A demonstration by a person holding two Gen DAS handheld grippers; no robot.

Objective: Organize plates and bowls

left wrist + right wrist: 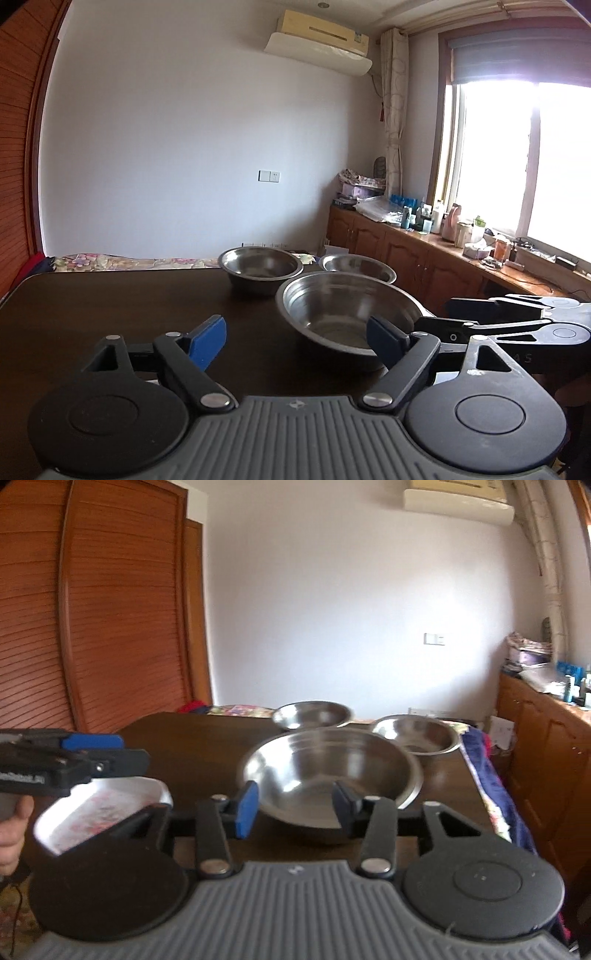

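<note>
The three bowls are of polished metal, shiny and smooth: the large bowl (332, 771) at the near edge of the table (110, 302), the two smaller bowls (260, 263) (356, 266) at the far edge. The table is dark wood with a soft gloss. The white dish (107, 812) looks glossy, like ceramic. The gripper pads (246, 809) are matt blue.

Three shiny silver steel bowls (332, 771) sit on a dark brown table (110, 314); a white dish (103, 812) shows a faded pink pattern; gripper pads (207, 341) are blue.
</note>
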